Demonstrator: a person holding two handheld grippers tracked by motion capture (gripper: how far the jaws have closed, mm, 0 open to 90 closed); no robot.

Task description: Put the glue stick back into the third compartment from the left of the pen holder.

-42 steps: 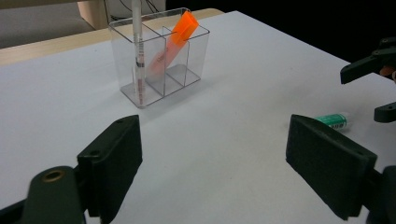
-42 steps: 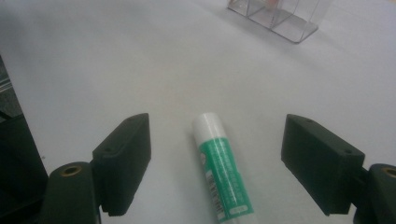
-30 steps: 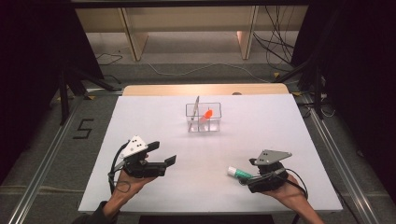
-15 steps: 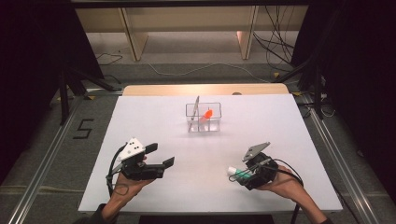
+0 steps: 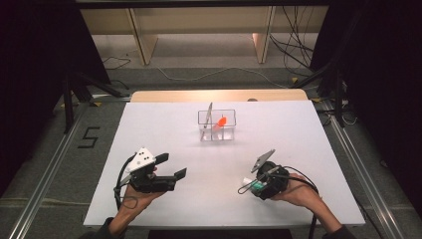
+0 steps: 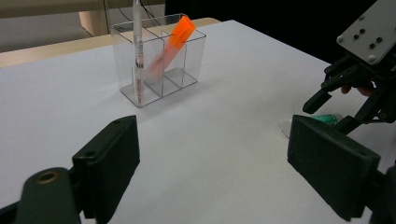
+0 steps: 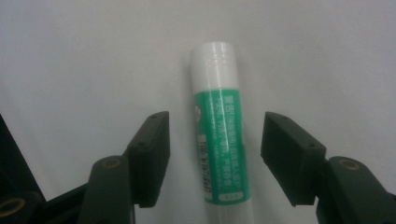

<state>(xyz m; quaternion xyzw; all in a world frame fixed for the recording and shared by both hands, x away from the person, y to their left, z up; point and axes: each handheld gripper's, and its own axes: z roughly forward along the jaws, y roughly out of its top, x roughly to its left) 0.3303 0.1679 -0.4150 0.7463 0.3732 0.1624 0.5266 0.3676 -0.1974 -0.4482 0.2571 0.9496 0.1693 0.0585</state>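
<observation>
— What's on the white table?

— Toward the far side, a clear three-compartment holder with an orange marker leaning in the middle compartment and a thin pen upright in an end one.

— And the grippers?

— The left gripper hovers at the near left, jaws spread wide, nothing between them. The right gripper sits low at the near right; its jaws have just been closing, yet a gap shows on both sides.

— Around what?

— A green-and-white glue stick, lying flat on the table between them, white cap pointing away.
</observation>
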